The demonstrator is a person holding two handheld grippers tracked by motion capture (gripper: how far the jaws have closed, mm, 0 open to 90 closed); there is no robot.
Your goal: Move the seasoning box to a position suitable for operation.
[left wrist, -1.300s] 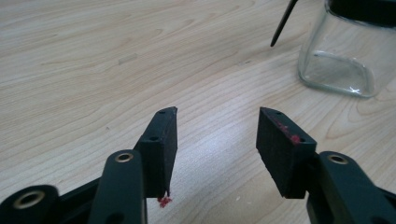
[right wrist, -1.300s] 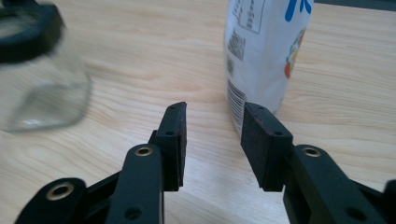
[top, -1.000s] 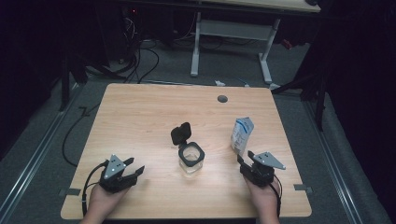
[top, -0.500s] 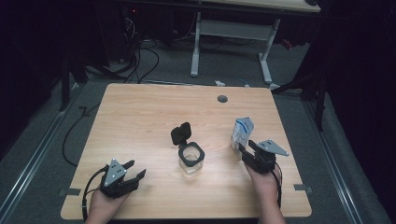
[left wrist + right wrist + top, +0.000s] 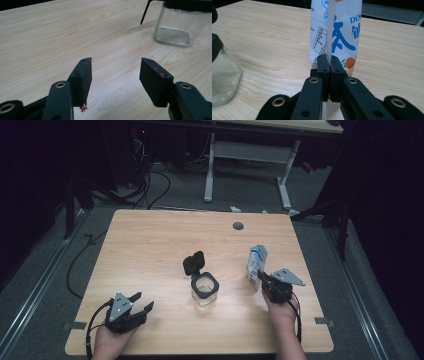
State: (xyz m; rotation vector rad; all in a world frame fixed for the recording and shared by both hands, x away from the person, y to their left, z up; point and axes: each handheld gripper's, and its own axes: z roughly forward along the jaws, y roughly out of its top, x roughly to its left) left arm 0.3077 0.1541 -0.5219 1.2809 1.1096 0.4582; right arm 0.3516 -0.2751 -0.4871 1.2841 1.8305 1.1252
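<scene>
A white and blue snack pouch [image 5: 256, 264] [image 5: 337, 32] stands upright on the right side of the wooden table [image 5: 150, 245]. My right gripper [image 5: 264, 281] [image 5: 328, 65] has just been closing and is now shut on the pouch's back seam fin, pinched flat between the pads. A clear square glass jar [image 5: 205, 291] [image 5: 181, 25] [image 5: 222, 77] with a black rim stands at the table's middle, its black hinged lid [image 5: 193, 263] flipped up. My left gripper [image 5: 142, 303] [image 5: 115, 75] rests near the front left edge, open, with bare table between its fingers.
A round cable hole [image 5: 238, 226] sits in the table's far side. Beyond the table are a white desk frame [image 5: 247, 155] and cables on the grey floor. A small red mark [image 5: 83, 108] lies on the wood under my left gripper.
My right gripper has moved up to the pouch and shut on its seam. The left hand has shifted only slightly near the front left edge.
</scene>
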